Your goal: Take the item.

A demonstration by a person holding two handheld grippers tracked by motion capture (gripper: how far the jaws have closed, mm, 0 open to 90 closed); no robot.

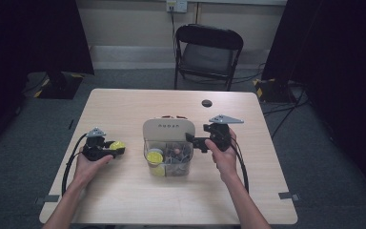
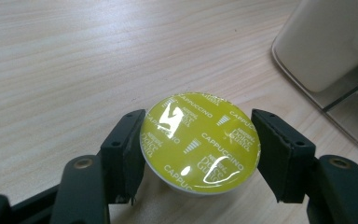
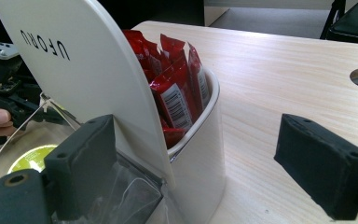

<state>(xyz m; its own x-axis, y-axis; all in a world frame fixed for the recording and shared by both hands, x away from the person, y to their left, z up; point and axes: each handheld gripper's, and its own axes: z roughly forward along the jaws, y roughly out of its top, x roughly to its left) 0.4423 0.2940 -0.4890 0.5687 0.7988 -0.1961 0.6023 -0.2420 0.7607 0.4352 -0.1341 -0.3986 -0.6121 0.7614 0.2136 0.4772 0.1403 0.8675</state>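
Top centre of the high view, a black folding chair [image 1: 208,52] stands behind the wooden table [image 1: 124,109], facing it. Above the chair, a wall socket [image 1: 177,5] sits at the top edge, a cable hanging from it. Dark curtains [image 1: 33,38] fill the upper left and the whole right side. Grey carpet [image 1: 14,157] spreads around the table. Cables [image 1: 286,112] trail across the floor at right, near yellow-and-black striped tape [image 1: 267,86]. A round hole [image 1: 207,103] shows in the tabletop's far right part.
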